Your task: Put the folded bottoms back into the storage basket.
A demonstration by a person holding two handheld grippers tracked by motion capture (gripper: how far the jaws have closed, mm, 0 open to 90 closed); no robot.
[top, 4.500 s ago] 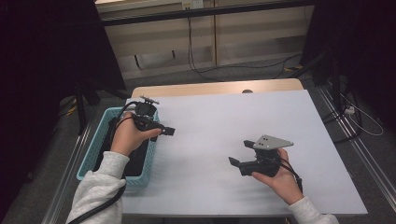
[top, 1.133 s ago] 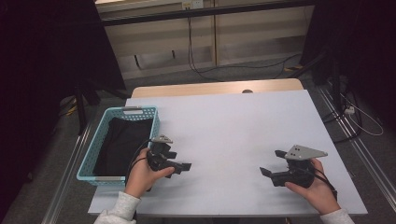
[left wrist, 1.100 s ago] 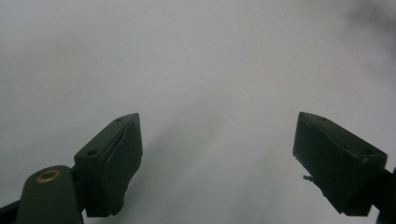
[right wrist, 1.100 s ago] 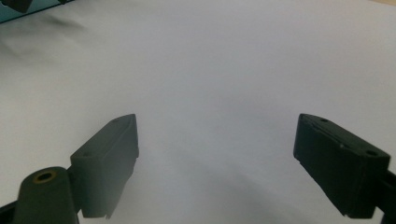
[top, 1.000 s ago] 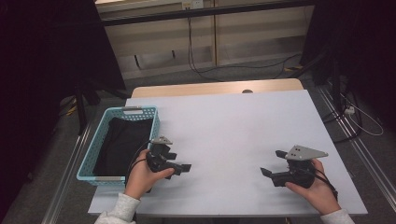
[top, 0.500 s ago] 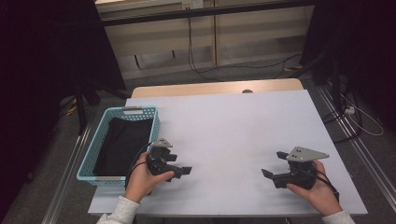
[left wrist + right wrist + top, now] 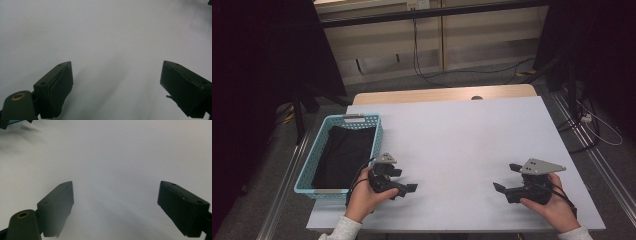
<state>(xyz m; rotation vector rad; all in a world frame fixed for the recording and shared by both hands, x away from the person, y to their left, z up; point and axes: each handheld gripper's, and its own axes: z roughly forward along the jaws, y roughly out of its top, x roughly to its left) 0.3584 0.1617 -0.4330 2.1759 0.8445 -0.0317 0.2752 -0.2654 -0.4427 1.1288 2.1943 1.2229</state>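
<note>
White tabletop bare ahead of both grippers. Left gripper just spreading, right gripper spread, both empty. Black cloth in teal basket beside left: likely soft, light; pinch a fold.

Counting off the table now: two grippers are sitting low over it, the left gripper and the right gripper, each showing two black jaws, four in all. Two hands are holding them, the left hand and the right hand. One blue basket is sitting at the left edge, carrying one black cloth. One white table is bearing it all.
</note>
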